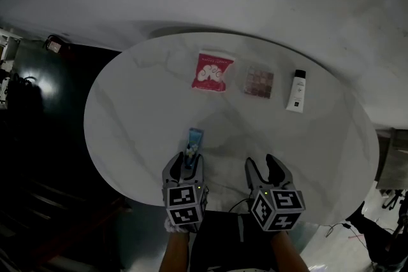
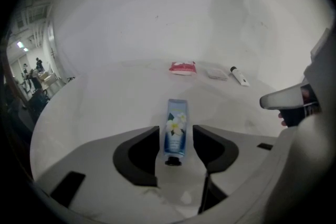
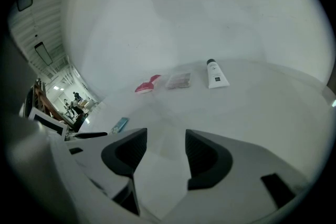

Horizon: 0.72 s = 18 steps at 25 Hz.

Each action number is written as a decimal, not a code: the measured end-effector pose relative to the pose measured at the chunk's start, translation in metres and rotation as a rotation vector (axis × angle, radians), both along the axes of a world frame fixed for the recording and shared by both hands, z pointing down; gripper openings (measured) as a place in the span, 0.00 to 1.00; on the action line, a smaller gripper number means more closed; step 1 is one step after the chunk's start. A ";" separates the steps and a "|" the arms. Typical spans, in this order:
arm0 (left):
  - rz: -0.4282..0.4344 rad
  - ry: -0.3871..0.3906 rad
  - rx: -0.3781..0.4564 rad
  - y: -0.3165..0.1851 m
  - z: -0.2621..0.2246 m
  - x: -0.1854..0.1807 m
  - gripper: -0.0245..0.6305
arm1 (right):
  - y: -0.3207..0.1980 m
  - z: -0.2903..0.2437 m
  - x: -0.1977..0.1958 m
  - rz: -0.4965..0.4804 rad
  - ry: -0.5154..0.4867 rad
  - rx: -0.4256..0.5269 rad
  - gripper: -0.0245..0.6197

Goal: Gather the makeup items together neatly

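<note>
Makeup items lie split: red foil sachet (image 1: 212, 71), brown square palette (image 1: 259, 81) and white black-capped tube (image 1: 296, 91) line the round white marble worktop (image 1: 127, 124) at upper centre. The stray blue flowered tube (image 1: 194, 140) lies lower centre, untouched inside the released left tongs (image 1: 185, 162), seemingly lined up for fetching; the right tongs (image 1: 263, 165) gape empty.

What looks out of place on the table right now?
The blue tube lies alone near the table's front edge, between the open jaws of the left claw, far from the red packet, palette and white tube lined up across the table.
</note>
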<state>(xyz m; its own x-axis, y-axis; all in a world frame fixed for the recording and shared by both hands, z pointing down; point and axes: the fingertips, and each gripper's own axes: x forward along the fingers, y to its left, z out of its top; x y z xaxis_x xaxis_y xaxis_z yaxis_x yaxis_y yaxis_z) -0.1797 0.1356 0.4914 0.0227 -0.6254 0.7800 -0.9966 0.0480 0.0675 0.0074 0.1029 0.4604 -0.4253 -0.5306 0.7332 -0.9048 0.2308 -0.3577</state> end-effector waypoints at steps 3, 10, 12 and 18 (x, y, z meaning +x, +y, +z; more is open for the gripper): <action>-0.009 -0.003 -0.020 0.000 0.005 -0.001 0.39 | 0.001 0.001 0.001 0.003 0.000 -0.004 0.43; -0.009 -0.038 0.004 -0.002 0.002 -0.003 0.38 | 0.000 0.002 0.006 0.011 0.002 -0.008 0.43; 0.002 -0.056 0.016 -0.003 0.001 -0.002 0.37 | 0.001 0.003 0.007 0.014 0.004 -0.012 0.43; -0.007 -0.099 0.031 -0.003 0.002 -0.003 0.30 | 0.002 0.008 0.013 0.017 0.010 -0.019 0.43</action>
